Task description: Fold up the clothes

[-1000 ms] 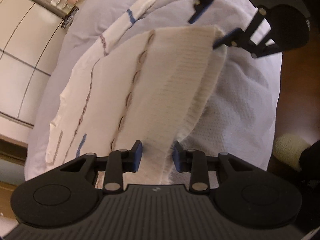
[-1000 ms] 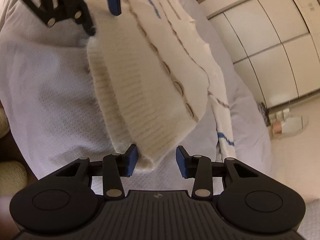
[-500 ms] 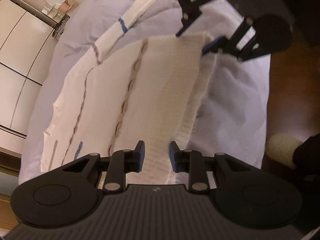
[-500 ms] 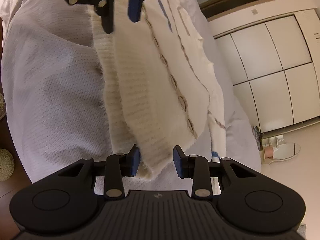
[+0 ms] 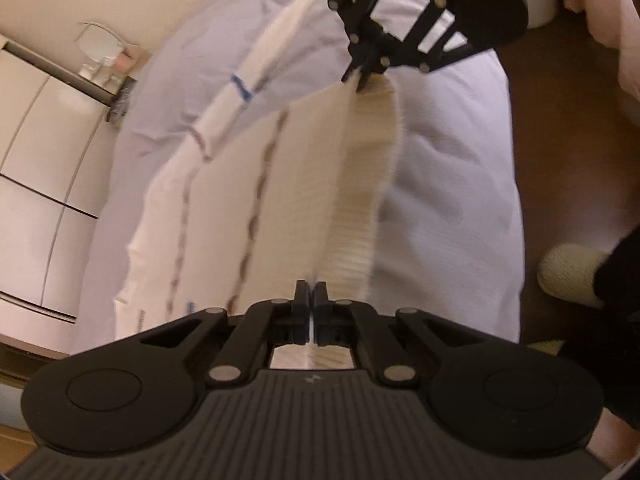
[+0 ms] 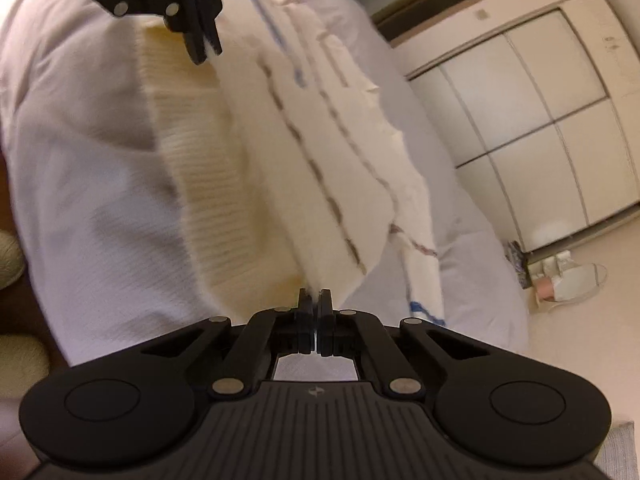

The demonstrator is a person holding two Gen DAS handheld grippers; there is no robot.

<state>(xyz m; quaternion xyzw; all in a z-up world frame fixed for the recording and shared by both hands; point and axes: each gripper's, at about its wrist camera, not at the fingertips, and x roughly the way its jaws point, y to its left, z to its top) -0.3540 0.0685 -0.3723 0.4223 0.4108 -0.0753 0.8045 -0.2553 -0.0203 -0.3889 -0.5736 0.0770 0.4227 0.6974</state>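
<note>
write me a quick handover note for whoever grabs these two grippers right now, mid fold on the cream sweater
Left gripper: shut on the ribbed hem of the cream sweater, at one corner.
Right gripper: shut on the same hem at the other corner.
Sweater: lying on the white bed cover, hem edge raised between the two grippers, one sleeve stretched out to the far side.
Done: both hem corners gripped and lifted off the bed.
Left: probably carry the hem over toward the far end of the sweater to fold it, release, then tidy the sleeve. Keep both grips level so the hem stays taut.
</note>
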